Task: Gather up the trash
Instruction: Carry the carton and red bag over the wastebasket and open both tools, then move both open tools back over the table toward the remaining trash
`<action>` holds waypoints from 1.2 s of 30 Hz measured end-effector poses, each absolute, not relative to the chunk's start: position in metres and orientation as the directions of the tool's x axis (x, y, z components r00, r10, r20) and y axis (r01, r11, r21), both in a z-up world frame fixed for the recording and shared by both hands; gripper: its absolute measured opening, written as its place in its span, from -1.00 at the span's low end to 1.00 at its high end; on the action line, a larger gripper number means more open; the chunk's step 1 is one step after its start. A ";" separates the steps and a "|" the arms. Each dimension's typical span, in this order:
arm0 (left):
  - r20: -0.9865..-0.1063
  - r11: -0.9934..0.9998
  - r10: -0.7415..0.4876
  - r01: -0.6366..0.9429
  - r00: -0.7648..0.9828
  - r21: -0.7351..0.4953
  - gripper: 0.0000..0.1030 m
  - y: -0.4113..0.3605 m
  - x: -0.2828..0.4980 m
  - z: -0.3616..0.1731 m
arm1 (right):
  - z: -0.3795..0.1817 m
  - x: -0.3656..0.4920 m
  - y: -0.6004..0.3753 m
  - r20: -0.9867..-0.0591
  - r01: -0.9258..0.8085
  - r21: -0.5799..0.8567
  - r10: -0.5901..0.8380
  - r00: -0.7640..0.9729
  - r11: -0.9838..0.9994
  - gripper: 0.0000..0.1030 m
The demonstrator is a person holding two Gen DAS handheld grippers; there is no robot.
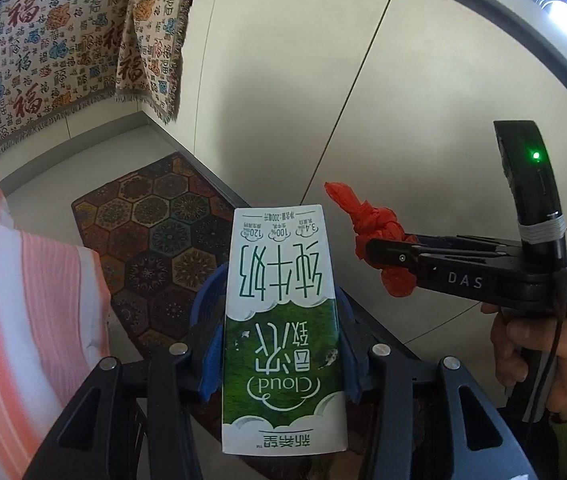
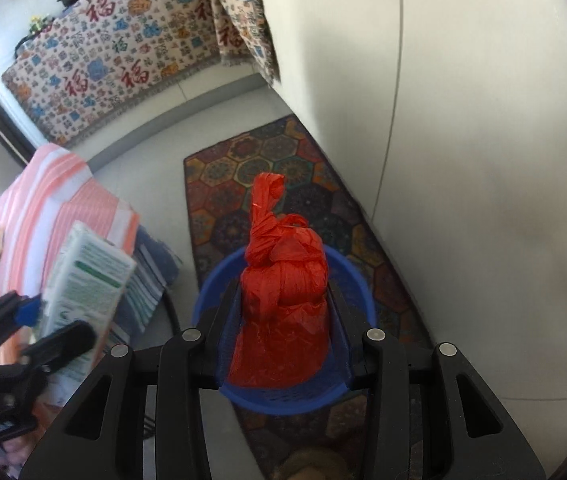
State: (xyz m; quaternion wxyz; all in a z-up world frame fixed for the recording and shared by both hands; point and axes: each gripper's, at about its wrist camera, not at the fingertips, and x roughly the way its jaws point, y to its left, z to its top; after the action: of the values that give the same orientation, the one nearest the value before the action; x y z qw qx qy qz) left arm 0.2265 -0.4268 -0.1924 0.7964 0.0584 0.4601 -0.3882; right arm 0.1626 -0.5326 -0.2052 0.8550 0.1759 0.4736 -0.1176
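A green and white milk carton (image 1: 279, 260) stands upside down between the blue pads of my left gripper (image 1: 279, 316), which is shut on it. My right gripper (image 2: 283, 296) is shut on a knotted red plastic bag (image 2: 279, 264). Directly below that bag, a blue plastic basket (image 2: 359, 280) sits on the rug. In the left wrist view the right gripper (image 1: 375, 250) reaches in from the right with the red bag (image 1: 367, 216) in its tips. In the right wrist view the left gripper (image 2: 51, 320) carries the carton (image 2: 91, 276) at the left.
A dark hexagon-patterned rug (image 2: 243, 168) lies along a white panelled wall (image 2: 463, 120). A pink and white striped cloth (image 2: 55, 200) is at the left. Furniture under a patterned fringed throw (image 2: 103, 72) stands further back. A hand (image 1: 543, 352) grips the right tool's handle.
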 end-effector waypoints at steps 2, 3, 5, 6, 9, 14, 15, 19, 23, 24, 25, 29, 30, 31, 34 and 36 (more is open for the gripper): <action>-0.789 0.694 -0.556 0.668 0.261 -0.269 -0.08 -0.437 0.229 -0.203 | -0.208 0.160 -0.538 -0.853 0.377 0.198 -0.031 0.521 0.905 -0.20; -0.793 0.695 -0.554 0.665 0.255 -0.272 -0.08 -0.442 0.232 -0.209 | -0.208 0.158 -0.541 -0.853 0.379 0.202 -0.028 0.522 0.903 -0.20; -0.798 0.697 -0.550 0.662 0.247 -0.276 -0.08 -0.449 0.236 -0.216 | -0.210 0.155 -0.545 -0.851 0.383 0.216 -0.019 0.525 0.898 -0.19; -0.799 0.698 -0.549 0.661 0.245 -0.277 -0.08 -0.452 0.236 -0.218 | -0.211 0.156 -0.547 -0.849 0.385 0.224 -0.014 0.528 0.895 -0.19; -0.803 0.696 -0.544 0.664 0.241 -0.272 -0.08 -0.461 0.239 -0.224 | -0.211 0.158 -0.548 -0.844 0.394 0.238 -0.011 0.536 0.887 -0.19; -0.808 0.694 -0.540 0.668 0.236 -0.269 -0.03 -0.473 0.250 -0.237 | -0.212 0.163 -0.548 -0.839 0.403 0.245 -0.016 0.544 0.882 -0.07; -0.810 0.695 -0.540 0.664 0.228 -0.277 0.03 -0.475 0.254 -0.241 | -0.211 0.163 -0.547 -0.837 0.401 0.245 -0.016 0.547 0.883 -0.04; -0.811 0.707 -0.550 0.629 0.199 -0.325 0.15 -0.481 0.270 -0.254 | -0.208 0.167 -0.545 -0.835 0.397 0.223 -0.035 0.549 0.890 0.01; -0.804 0.711 -0.559 0.617 0.205 -0.337 0.15 -0.481 0.275 -0.252 | -0.200 0.166 -0.545 -0.819 0.399 0.222 -0.051 0.571 0.890 0.10; -0.800 0.708 -0.563 0.622 0.209 -0.335 0.15 -0.479 0.274 -0.250 | -0.197 0.165 -0.544 -0.813 0.398 0.218 -0.060 0.579 0.891 0.12; -0.799 0.707 -0.561 0.628 0.216 -0.326 0.15 -0.478 0.270 -0.248 | -0.194 0.167 -0.543 -0.807 0.397 0.217 -0.065 0.587 0.892 0.13; -0.792 0.704 -0.557 0.648 0.250 -0.290 0.15 -0.469 0.257 -0.237 | -0.185 0.166 -0.538 -0.786 0.399 0.199 -0.097 0.610 0.895 0.20; -0.790 0.705 -0.557 0.648 0.257 -0.286 0.15 -0.467 0.255 -0.233 | -0.182 0.167 -0.537 -0.781 0.398 0.194 -0.104 0.615 0.897 0.21; -0.787 0.706 -0.558 0.649 0.263 -0.283 0.15 -0.464 0.251 -0.230 | -0.180 0.168 -0.535 -0.776 0.398 0.188 -0.112 0.620 0.898 0.24; -0.780 0.712 -0.558 0.647 0.285 -0.273 0.15 -0.456 0.240 -0.216 | -0.175 0.169 -0.529 -0.766 0.395 0.162 -0.137 0.628 0.904 0.27; -0.772 0.721 -0.559 0.638 0.303 -0.272 0.15 -0.447 0.232 -0.206 | -0.170 0.171 -0.524 -0.757 0.393 0.138 -0.159 0.634 0.909 0.28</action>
State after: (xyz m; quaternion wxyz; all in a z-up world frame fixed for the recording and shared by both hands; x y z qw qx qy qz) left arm 0.2320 -0.4471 -0.2058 0.8061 0.0427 0.4590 -0.3712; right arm 0.1709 -0.5243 -0.1699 0.8920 0.1467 0.3986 -0.1546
